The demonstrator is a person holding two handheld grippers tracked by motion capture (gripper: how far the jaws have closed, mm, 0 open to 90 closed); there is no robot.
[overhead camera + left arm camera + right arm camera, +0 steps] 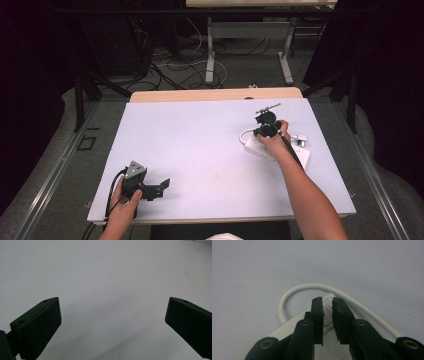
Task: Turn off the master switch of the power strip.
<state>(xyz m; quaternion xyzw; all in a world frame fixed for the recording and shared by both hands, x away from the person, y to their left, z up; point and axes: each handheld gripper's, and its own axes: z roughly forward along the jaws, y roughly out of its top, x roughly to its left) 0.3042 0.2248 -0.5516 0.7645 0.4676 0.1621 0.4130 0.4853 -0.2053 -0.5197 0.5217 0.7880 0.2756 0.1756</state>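
White power strip (pixel 276 150) sits near the bench's (pixel 200 150) right edge, its white cable (pixel 312 287) looping off one end. Right gripper (pixel 327 315) is over that end, jaws narrow with a small gap, clamping nothing. Left gripper (pixel 150 187) near the front-left corner, jaws wide, empty.

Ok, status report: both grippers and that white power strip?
Left gripper open, idle over bare table. Right gripper nearly shut over white power strip, nothing visibly held. White cable loops just ahead.
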